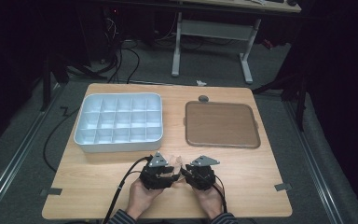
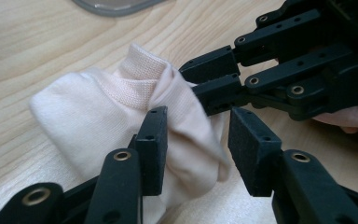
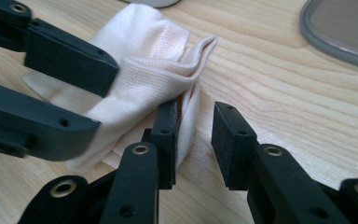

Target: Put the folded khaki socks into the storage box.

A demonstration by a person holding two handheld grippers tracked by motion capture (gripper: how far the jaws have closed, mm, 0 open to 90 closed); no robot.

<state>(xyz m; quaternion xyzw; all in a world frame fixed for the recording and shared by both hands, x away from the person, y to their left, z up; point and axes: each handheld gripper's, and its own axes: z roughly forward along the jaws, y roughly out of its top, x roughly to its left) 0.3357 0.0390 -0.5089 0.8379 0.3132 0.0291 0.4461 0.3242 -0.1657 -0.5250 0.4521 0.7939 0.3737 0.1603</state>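
Observation:
A pale pink sock (image 2: 98,107) lies crumpled on the wooden table near the front edge, seen between the two hands in the high view (image 1: 177,161). My left gripper (image 2: 198,121) stands open over its lower end; fabric rests against one pad (image 2: 154,140), the other pad is clear of it. My right gripper (image 3: 196,116) is open too, with the sock's ribbed cuff (image 3: 158,70) draped over its left pad (image 3: 165,135). In the high view the left gripper (image 1: 170,172) and right gripper (image 1: 189,173) face each other, tips close together.
A white compartment tray (image 1: 81,122) sits at the back left of the table. A brown flat tray (image 1: 221,124) lies at the back right, with a small grey knob (image 1: 203,98) behind it. Bare wood surrounds both hands.

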